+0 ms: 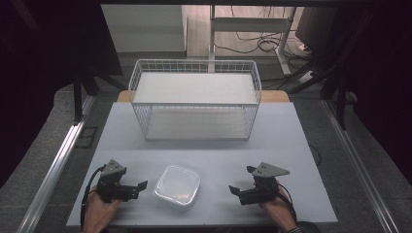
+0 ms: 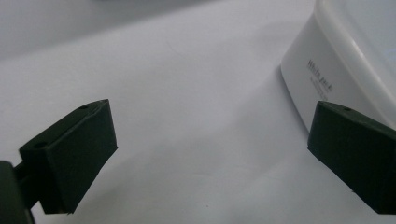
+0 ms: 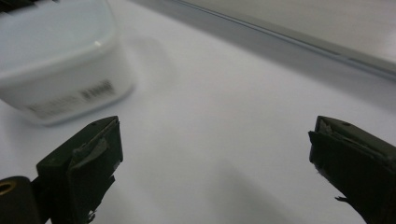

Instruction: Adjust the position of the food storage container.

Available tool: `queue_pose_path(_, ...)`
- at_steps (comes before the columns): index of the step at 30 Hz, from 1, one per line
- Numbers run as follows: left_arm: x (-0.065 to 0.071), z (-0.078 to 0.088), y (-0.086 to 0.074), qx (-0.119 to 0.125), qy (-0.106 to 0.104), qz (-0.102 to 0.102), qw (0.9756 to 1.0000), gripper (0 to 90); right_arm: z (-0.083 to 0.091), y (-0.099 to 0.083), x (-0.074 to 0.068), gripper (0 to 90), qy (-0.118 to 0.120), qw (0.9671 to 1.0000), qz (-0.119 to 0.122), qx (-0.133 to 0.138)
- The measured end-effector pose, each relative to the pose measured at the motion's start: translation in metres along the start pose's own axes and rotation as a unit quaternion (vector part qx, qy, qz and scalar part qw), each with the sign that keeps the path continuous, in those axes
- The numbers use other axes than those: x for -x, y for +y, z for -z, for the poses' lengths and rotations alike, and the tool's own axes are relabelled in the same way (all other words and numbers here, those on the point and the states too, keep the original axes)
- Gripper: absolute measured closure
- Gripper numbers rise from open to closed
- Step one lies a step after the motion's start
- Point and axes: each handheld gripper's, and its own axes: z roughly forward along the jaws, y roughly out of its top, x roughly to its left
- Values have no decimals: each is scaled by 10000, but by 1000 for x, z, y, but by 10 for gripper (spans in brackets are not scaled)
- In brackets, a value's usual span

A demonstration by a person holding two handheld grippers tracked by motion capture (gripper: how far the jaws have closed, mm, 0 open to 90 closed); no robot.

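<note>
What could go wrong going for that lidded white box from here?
1. The container sits close to the table's near edge; a one-sided push could slide it off.
2. The left gripper and right gripper stand open on opposite sides of it, so closing in together risks them colliding.

High view: fixed cam above the person's edge of the table [image 1: 291,131], looking fwd and down, far enough back to take in the whole tabletop, the wire basket [image 1: 194,99] at its far side and floor w/ cables beyond. Left gripper view: cam rides the left gripper [image 1: 138,187], sits low, very near the tabletop, facing the side wall of the lidded plastic container [image 2: 327,70]. Right gripper view: cam on the right gripper [image 1: 234,190], equally low and close, facing the same container [image 3: 60,60] from its other side. All three views share the container [image 1: 178,185] and the tabletop around it.
</note>
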Motion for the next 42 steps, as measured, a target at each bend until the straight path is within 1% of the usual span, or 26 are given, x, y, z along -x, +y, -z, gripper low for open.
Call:
queue_pose_path(1, 1, 0, 0, 17, 48, -74, 10000, 13, 0, 0, 1, 7, -86, 9999, 91, -19)
queue_pose_path(2, 2, -1, 0, 32, 137, -181, 9997, 14, 0, 0, 2, 2, -158, 9998, 101, 9)
queue_pose_path(3, 2, -1, 0, 32, 137, -181, 9997, 14, 0, -1, 3, 2, -201, 9998, 18, 28)
queue_pose_path(4, 1, -2, -1, 57, 205, -282, 9994, 15, -1, -1, 4, 2, -219, 9998, -29, 30)
queue_pose_path(6, -1, -3, -2, 135, 110, -267, 9995, 24, -1, -3, 4, 0, -254, 9997, 37, 42)
queue_pose_path(8, -3, -3, -3, 220, 69, -281, 9993, 34, -1, -2, 3, 0, -321, 9994, 93, 61)
queue_pose_path(10, -3, -3, -3, 186, 103, -230, 9995, 43, -2, -1, 1, 0, -356, 9993, 100, 69)
queue_pose_path(13, -3, -3, -2, 148, 60, -187, 9997, 51, -4, -2, 0, 0, -437, 9990, 127, -13)
queue_pose_path(15, -3, -3, -1, 124, 40, -201, 9997, 50, -5, -2, 0, 0, -486, 9987, 127, -54)
queue_pose_path(16, -3, -3, -1, 124, 40, -201, 9997, 50, -5, -2, -1, 0, -494, 9987, 98, -25)
queue_pose_path(18, -1, -3, 0, 62, 3, -265, 9996, 46, -5, -1, -1, 0, -513, 9987, -20, 27)
queue_pose_path(20, 1, -3, 0, 20, -65, -297, 9995, 50, -4, 0, -1, 0, -523, 9985, -111, 82)
queue_pose_path(24, 3, -3, 1, -37, -172, -371, 9992, 76, -2, 0, -1, 0, -497, 9986, -170, 63)
queue_pose_path(25, 5, -3, 2, -102, -252, -433, 9987, 111, -2, 1, -2, 0, -460, 9988, -177, 35)
queue_pose_path(26, 5, -3, 2, -102, -252, -433, 9987, 142, -2, 1, -3, 0, -453, 9988, -169, 21)
queue_pose_path(27, 9, -1, 3, -136, -411, -531, 9977, 183, -2, 1, -3, 0, -419, 9990, -154, 21)
queue_pose_path(28, 11, -1, 3, -169, -488, -581, 9970, 214, -2, 1, -4, 0, -392, 9991, -135, 17)
queue_pose_path(31, 16, 0, 5, -217, -815, -705, 9939, 381, -2, 3, -7, 0, -323, 9994, -91, -32)
queue_pose_path(34, 20, 0, 6, -256, -1043, -739, 9915, 548, -3, 4, -9, 2, -229, 9996, -78, -153)
queue_pose_path(35, 21, 0, 7, -257, -1087, -735, 9910, 599, -3, 4, -9, 4, -184, 9996, -64, -186)
queue_pose_path(37, 22, 0, 8, -247, -1226, -632, 9901, 701, -2, 5, -11, 15, -60, 9997, -48, -245)
queue_pose_path(38, 23, 0, 8, -239, -1267, -621, 9897, 737, -2, 6, -13, 36, -13, 9997, -23, -226)
queue_pose_path(39, 23, 0, 8, -243, -1340, -626, 9887, 780, -1, 7, -15, 52, 11, 9997, 6, -232)
queue_pose_path(40, 23, 0, 8, -243, -1340, -626, 9887, 812, 0, 8, -16, 65, 52, 9997, 23, -221)
queue_pose_path(41, 24, -1, 9, -258, -1398, -640, 9878, 812, 0, 8, -16, 65, 52, 9997, 23, -221)
queue_pose_path(42, 26, -2, 9, -309, -1437, -664, 9869, 863, 1, 10, -19, 115, 120, 9997, 43, -197)
